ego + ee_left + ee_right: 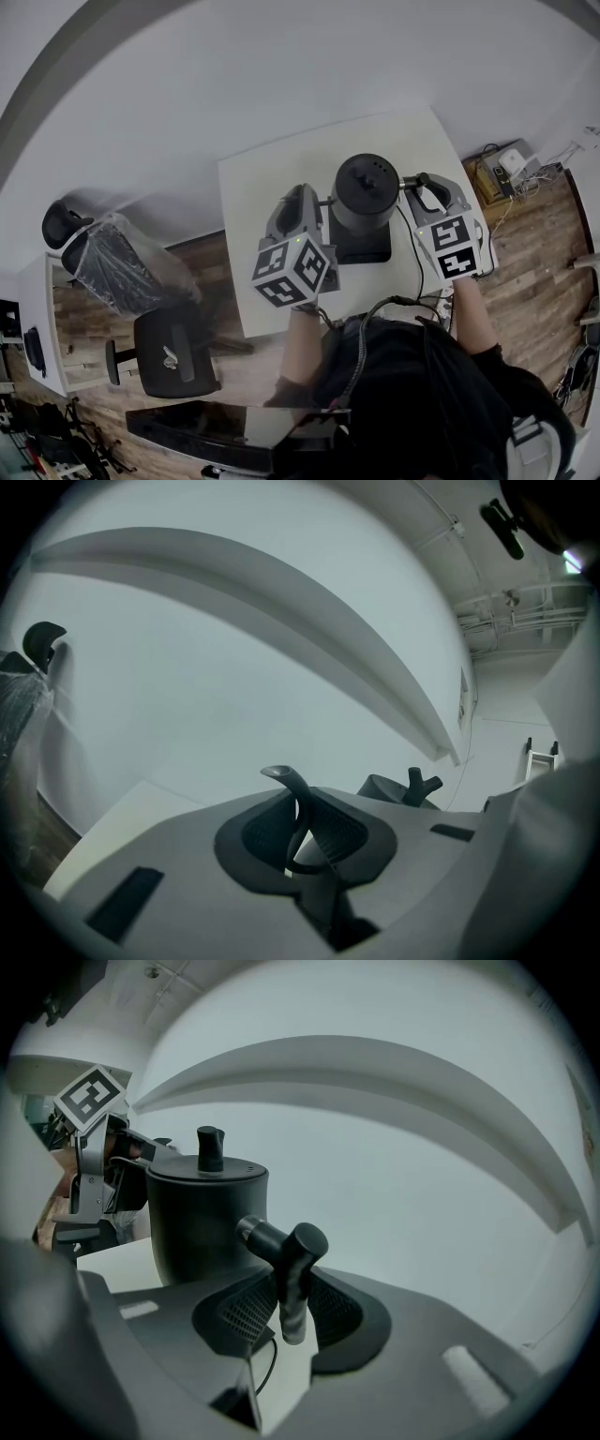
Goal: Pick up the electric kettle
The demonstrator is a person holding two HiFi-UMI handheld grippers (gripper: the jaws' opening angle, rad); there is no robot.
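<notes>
The black electric kettle (pixel 364 192) hangs between my two grippers, over its black square base (pixel 361 249) on the white table (pixel 272 187). My left gripper (pixel 317 204) is shut on the thin curved spout (pixel 296 803), which stands upright between its pads in the left gripper view; the lid knob (pixel 418 784) shows behind. My right gripper (pixel 421 190) is shut on the dark tubular handle (pixel 291 1274). In the right gripper view the kettle body (pixel 206 1222) and lid knob (pixel 210 1147) fill the left; its underside is hidden.
A black cord (pixel 412 267) runs from the base across the table's front right. Black office chairs (pixel 164 352) stand on the wooden floor at the left. A box and cables (pixel 502 169) lie at the right. A dark panel (pixel 234 431) sits near the person.
</notes>
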